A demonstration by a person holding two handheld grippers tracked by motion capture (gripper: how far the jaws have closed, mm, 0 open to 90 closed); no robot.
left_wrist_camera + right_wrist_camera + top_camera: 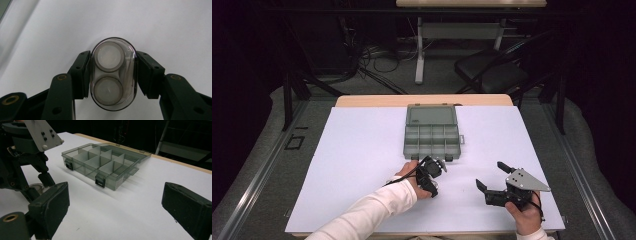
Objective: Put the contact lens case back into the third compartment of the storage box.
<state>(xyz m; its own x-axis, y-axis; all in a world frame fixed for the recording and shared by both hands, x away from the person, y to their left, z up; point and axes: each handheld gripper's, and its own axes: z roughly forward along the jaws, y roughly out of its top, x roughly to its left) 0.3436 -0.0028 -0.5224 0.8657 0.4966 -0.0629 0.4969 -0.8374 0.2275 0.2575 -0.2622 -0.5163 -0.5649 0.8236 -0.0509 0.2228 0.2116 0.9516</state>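
Observation:
A small clear oval case [111,57] with two round white discs inside is pinched across its sides by my left gripper [112,75], just above the white table surface. In the high view the left gripper [435,167] sits right in front of the grey compartment box [432,132], whose lid lies open at the back. My right gripper [491,175] hovers to the right, jaws wide apart with nothing between them. In the right gripper view its pads [50,207] frame the box [105,165], with the left gripper [27,170] at the left.
A white sheet [362,165] covers the wooden table [362,101]. The box has several empty divided compartments and two black latches on its near side. A chair [492,70] and table legs stand on the floor beyond.

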